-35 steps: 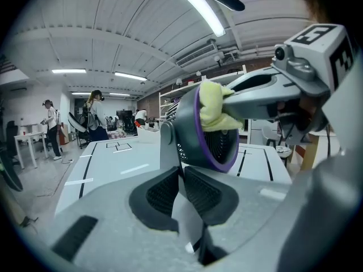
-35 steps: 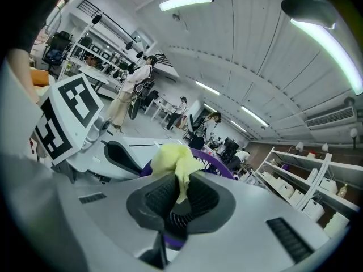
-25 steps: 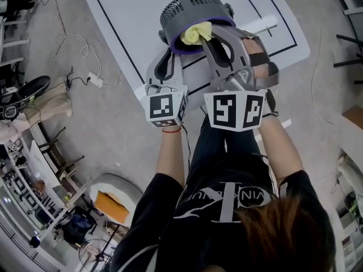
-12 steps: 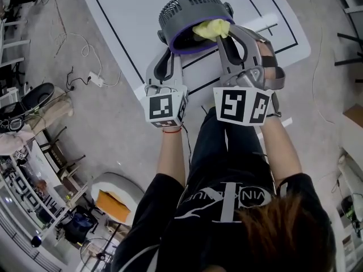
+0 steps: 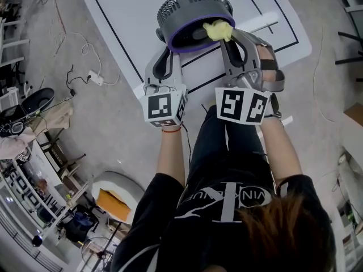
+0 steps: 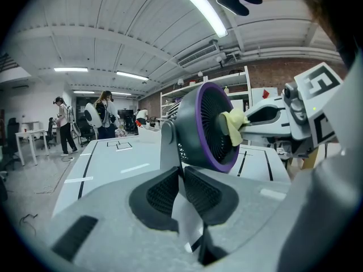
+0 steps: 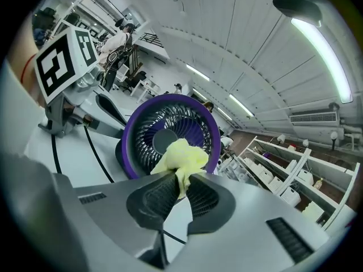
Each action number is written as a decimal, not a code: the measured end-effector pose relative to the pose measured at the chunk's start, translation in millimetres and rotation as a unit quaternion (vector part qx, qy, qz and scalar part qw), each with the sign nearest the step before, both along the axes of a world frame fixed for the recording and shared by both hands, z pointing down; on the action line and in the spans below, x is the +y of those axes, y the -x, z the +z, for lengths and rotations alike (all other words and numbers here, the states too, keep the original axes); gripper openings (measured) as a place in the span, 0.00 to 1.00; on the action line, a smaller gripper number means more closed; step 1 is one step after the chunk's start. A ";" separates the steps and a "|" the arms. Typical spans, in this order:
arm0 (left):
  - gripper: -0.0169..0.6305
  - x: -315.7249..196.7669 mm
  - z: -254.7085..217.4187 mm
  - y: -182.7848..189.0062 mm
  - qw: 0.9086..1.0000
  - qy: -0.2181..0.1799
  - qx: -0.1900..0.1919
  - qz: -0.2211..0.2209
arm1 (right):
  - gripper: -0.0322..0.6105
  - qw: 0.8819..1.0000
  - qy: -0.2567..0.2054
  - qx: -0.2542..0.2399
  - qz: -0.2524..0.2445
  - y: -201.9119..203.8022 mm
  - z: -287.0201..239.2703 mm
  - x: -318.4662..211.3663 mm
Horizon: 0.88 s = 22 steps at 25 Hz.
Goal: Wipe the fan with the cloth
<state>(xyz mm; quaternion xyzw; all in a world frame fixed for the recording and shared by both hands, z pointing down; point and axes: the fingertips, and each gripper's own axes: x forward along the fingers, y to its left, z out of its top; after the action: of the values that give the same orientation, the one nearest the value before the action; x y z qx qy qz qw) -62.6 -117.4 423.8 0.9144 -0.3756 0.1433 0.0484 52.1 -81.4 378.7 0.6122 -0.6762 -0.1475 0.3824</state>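
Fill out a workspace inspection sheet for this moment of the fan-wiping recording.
Surface: white table with black marking lines; the fan stands near its front edge.
Job's things: grey fan with a purple rim; yellow cloth pressed on its grille near the rim.
Clutter: nothing seen on the table.
Grippers: left gripper closed on the fan's side support; right gripper closed on the cloth.
Cables: white cable and power strip on the floor left of the table.
Surroundings: people and shelves in the background.
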 end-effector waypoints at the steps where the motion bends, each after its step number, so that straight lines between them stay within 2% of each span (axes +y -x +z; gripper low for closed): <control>1: 0.09 0.1 0.8 -1.0 1.000 0.000 0.000 -0.001 | 0.10 1.000 0.003 -0.002 -0.002 -1.1 1.4 0.5; 6: 0.09 -0.2 6.3 -3.2 1.000 -0.003 -0.003 -0.001 | 0.10 0.997 -0.009 -0.067 -0.028 -3.9 -19.9 8.3; 11: 0.09 3.0 -2.2 -0.8 1.000 0.002 0.006 -0.001 | 0.10 0.988 -0.032 -0.063 -0.135 41.9 -70.3 22.4; 14: 0.09 3.3 -3.6 -0.3 1.000 0.003 0.009 -0.003 | 0.10 0.982 -0.030 -0.026 -0.187 77.5 -85.6 17.4; 17: 0.09 4.5 -4.0 -0.8 1.000 0.005 0.009 -0.001 | 0.10 0.971 -0.013 0.050 -0.234 107.3 -90.3 6.4; 19: 0.09 4.4 -3.7 -2.7 1.000 0.005 0.011 0.001 | 0.10 0.964 0.012 0.090 -0.249 116.9 -88.6 -4.0; 22: 0.08 3.6 -1.0 -4.6 1.000 0.009 0.018 0.004 | 0.10 0.959 0.066 0.115 -0.251 123.0 -79.5 -19.1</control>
<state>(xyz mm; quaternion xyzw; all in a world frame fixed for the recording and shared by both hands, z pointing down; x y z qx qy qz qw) -58.0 -113.8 422.7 0.9177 -0.3699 0.1304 0.0632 -70.9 -100.5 299.2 0.3748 -0.7678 -0.2635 0.4479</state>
